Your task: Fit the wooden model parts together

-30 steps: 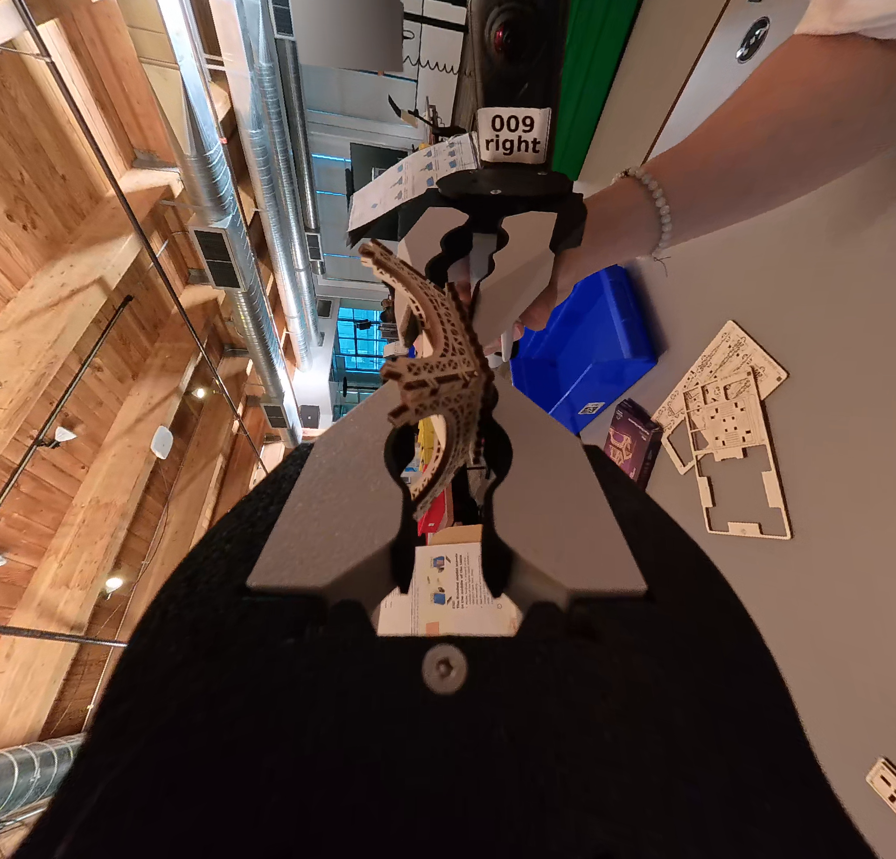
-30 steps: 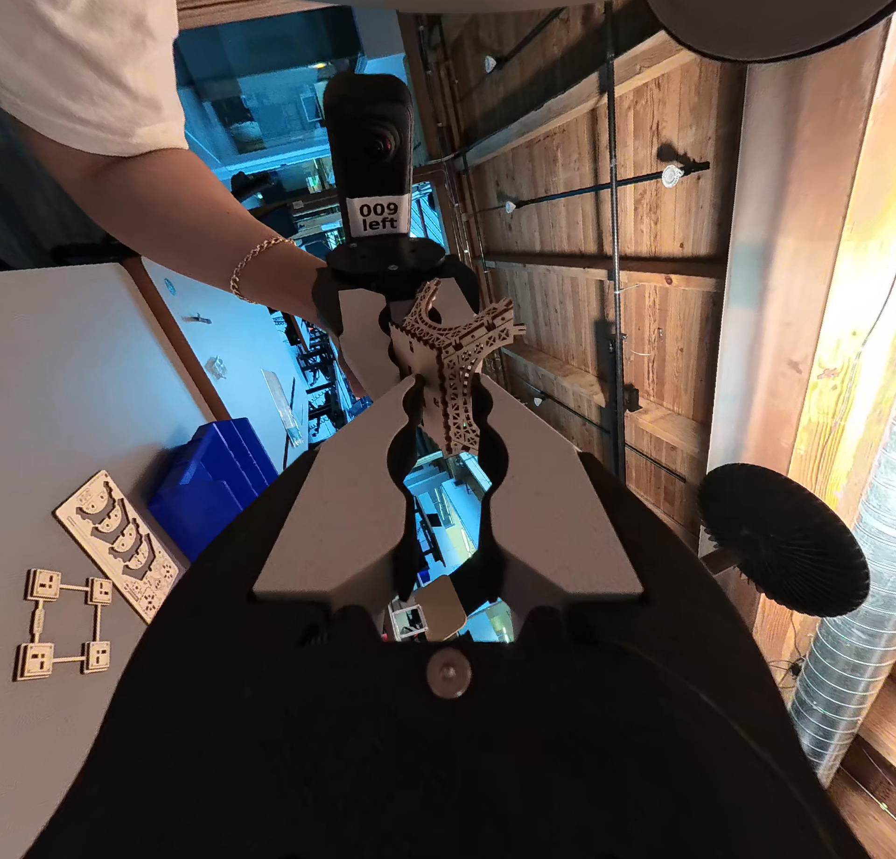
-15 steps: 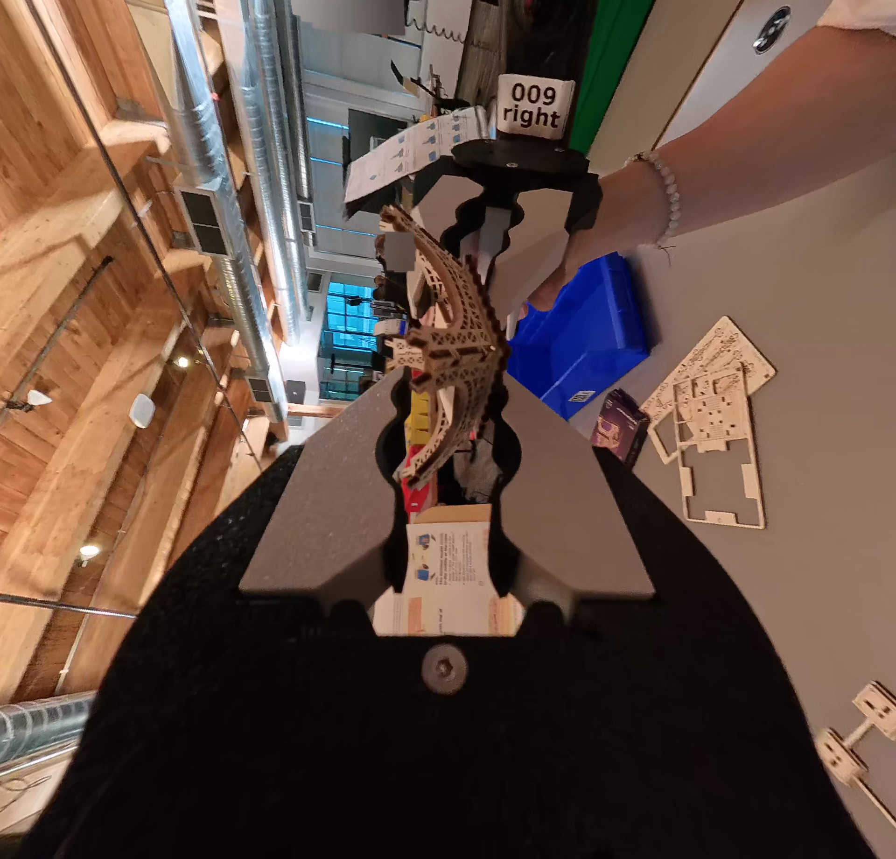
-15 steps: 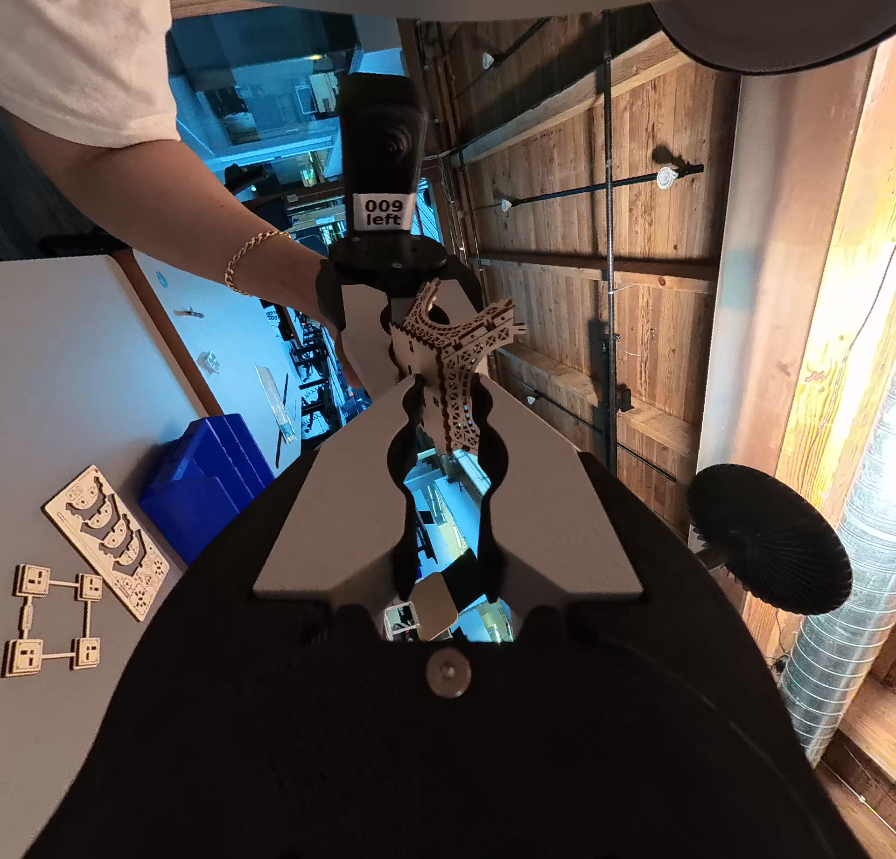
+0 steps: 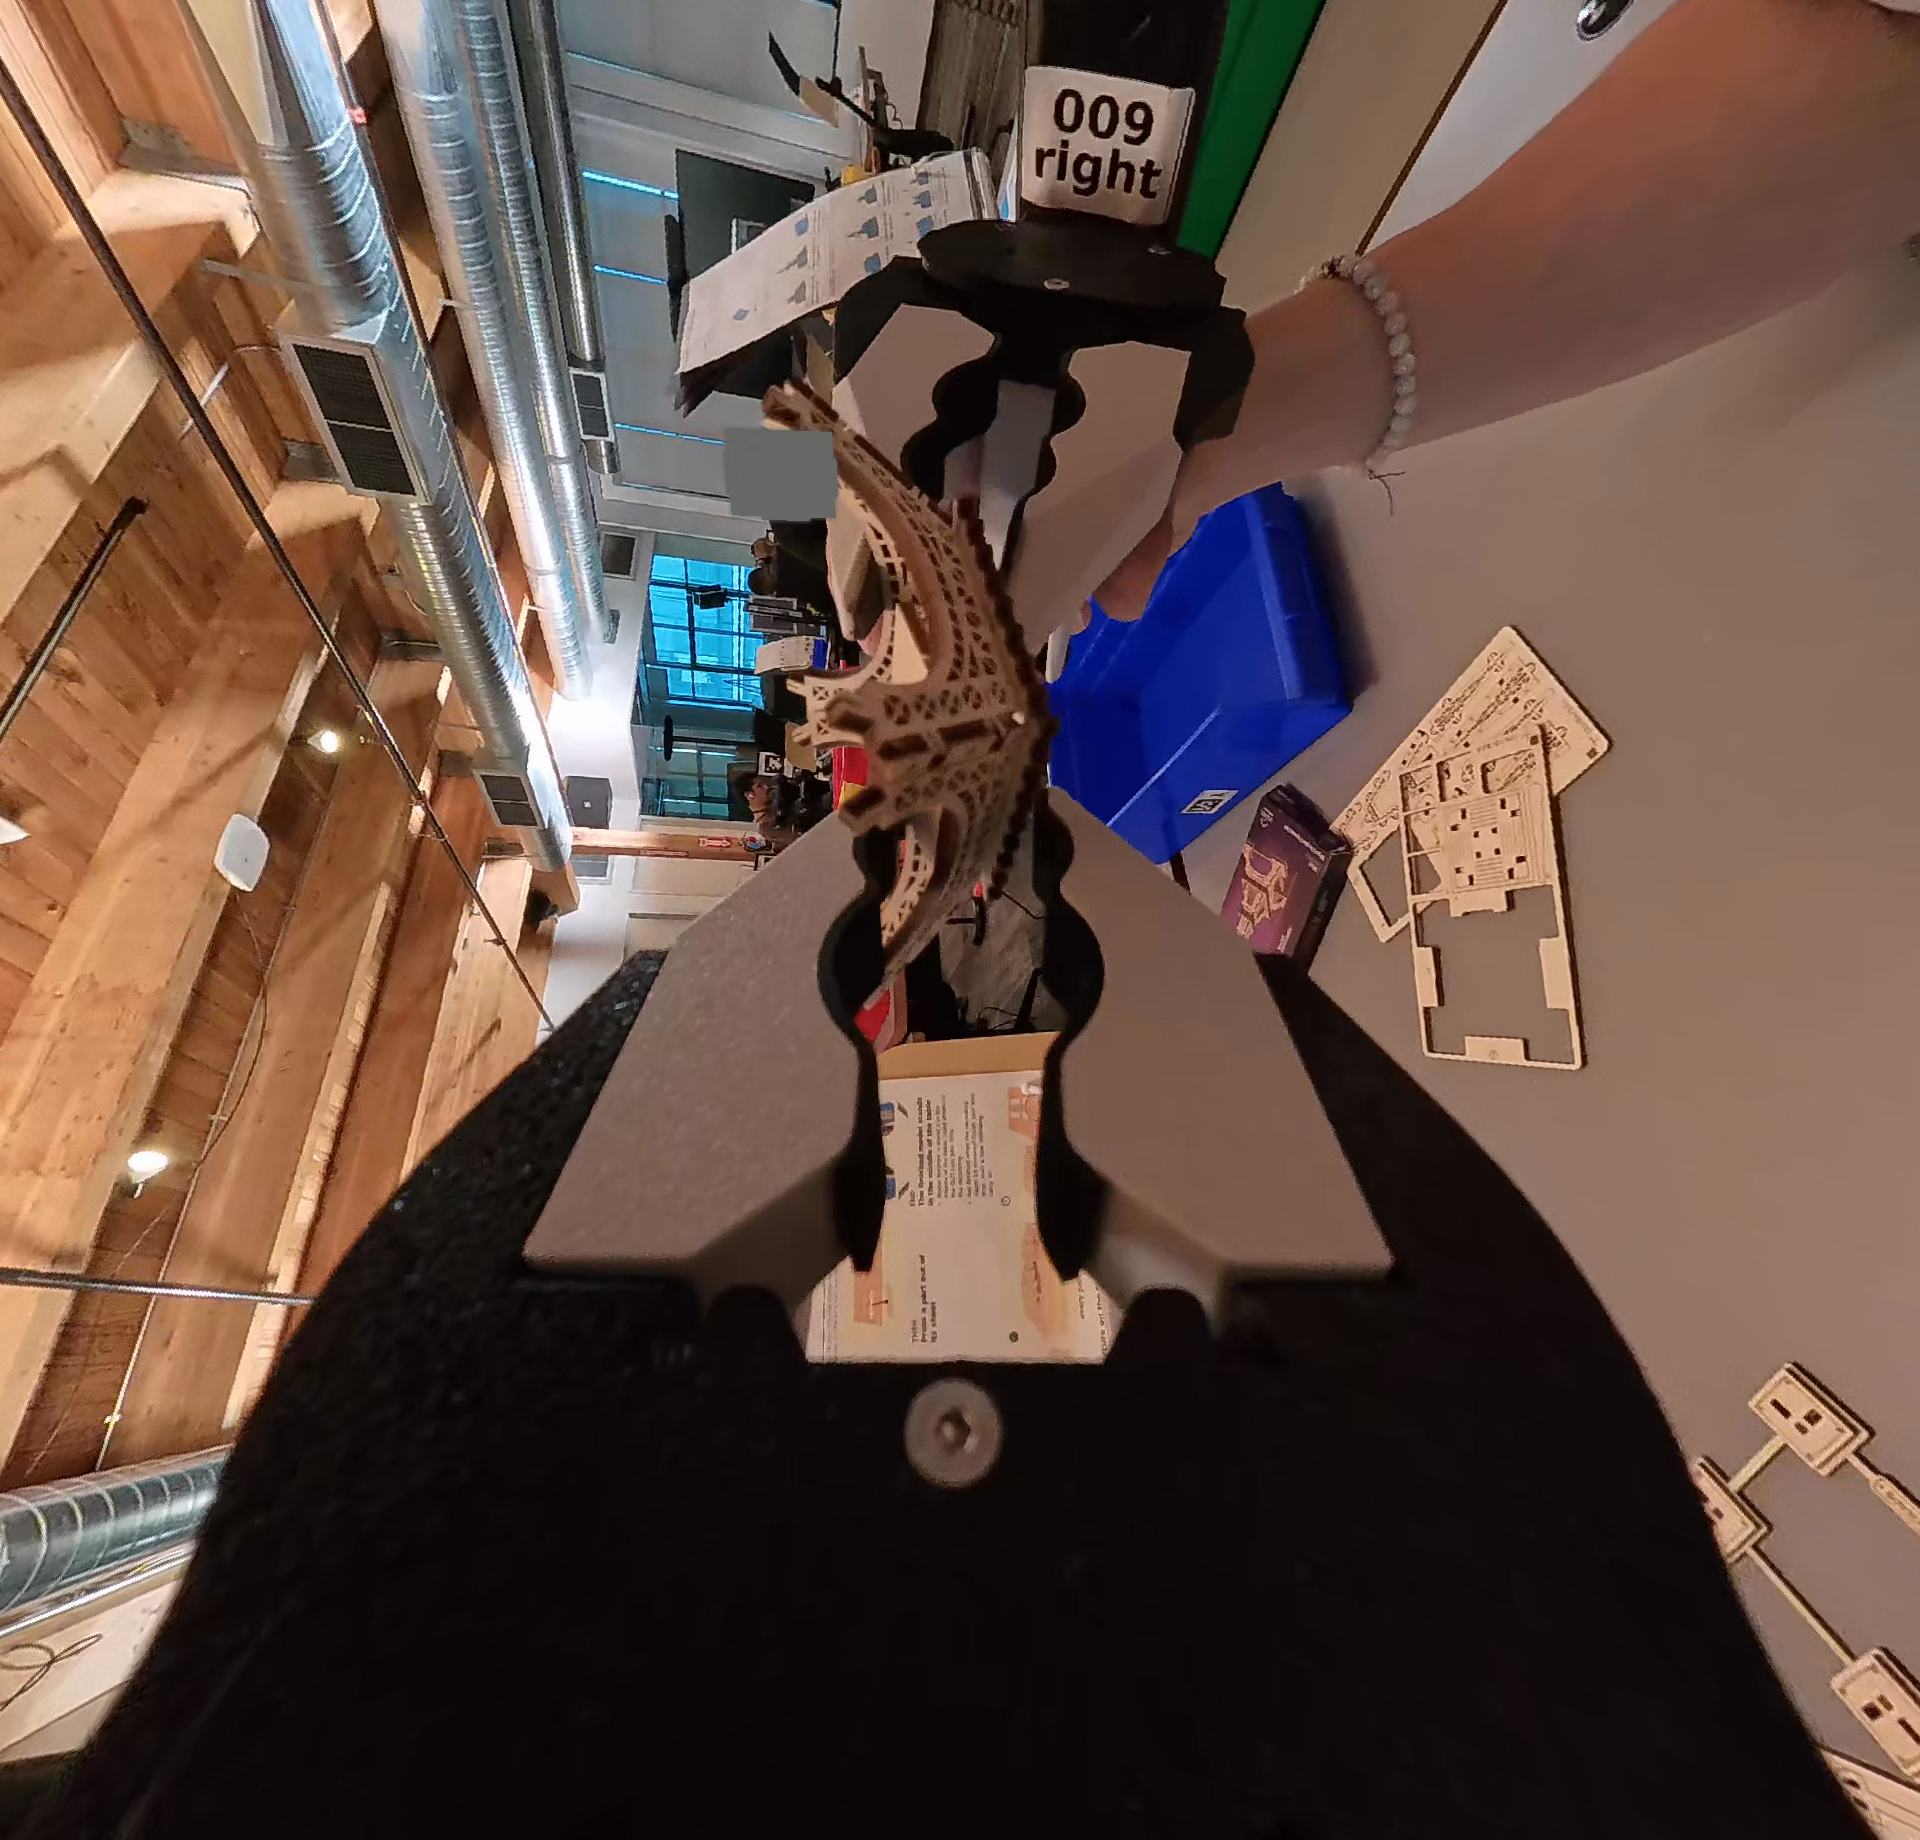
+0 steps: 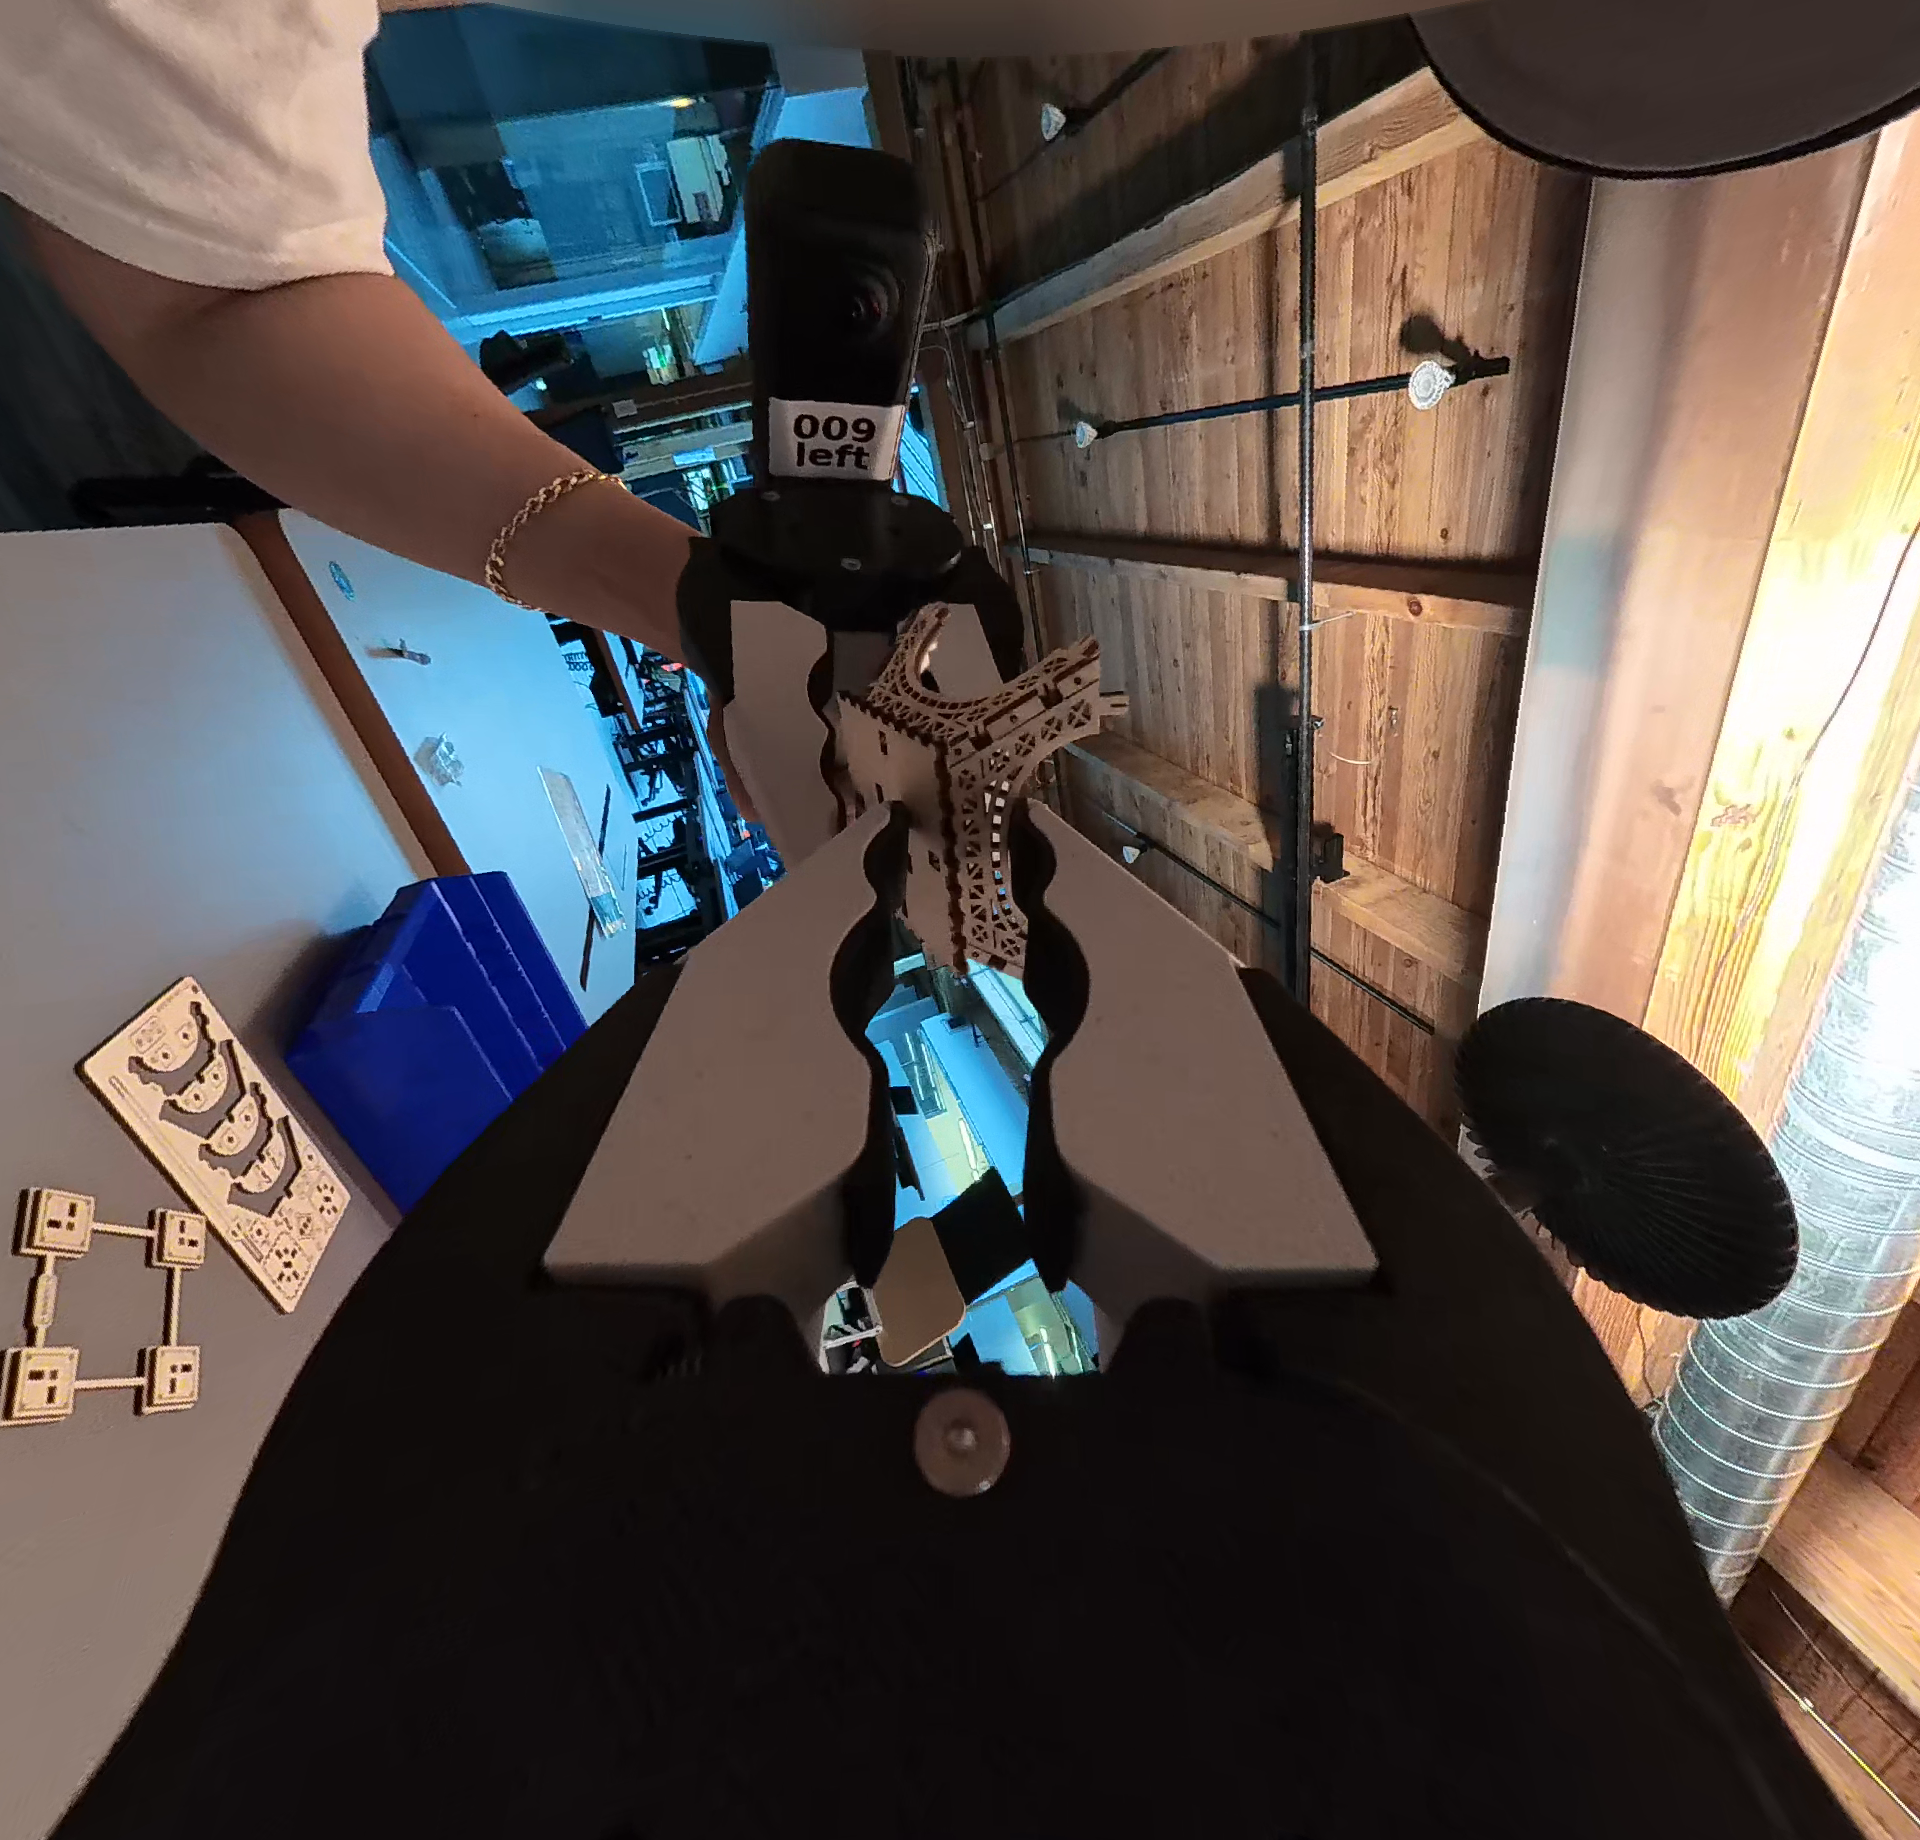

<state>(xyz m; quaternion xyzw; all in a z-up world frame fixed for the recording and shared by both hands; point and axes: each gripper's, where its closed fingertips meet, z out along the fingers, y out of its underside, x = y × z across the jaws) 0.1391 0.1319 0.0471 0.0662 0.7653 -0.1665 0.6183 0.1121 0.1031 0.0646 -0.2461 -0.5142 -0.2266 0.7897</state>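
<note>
the left gripper [image 5: 951,834] and the right gripper [image 6: 961,824] are both squeezing the wooden model [image 5: 935,710], holding it up in the air between them, above the grey table [image 5: 1714,751]. a blue bin [image 5: 1205,668] is sitting on the table just behind the model.

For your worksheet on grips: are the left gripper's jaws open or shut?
Shut on the wooden model. The left gripper pinches its lower leg at the tips, leaving only a narrow gap.

Left tool [image 5: 951,834] closer to right tool [image 5: 997,533], table more visible.
</note>
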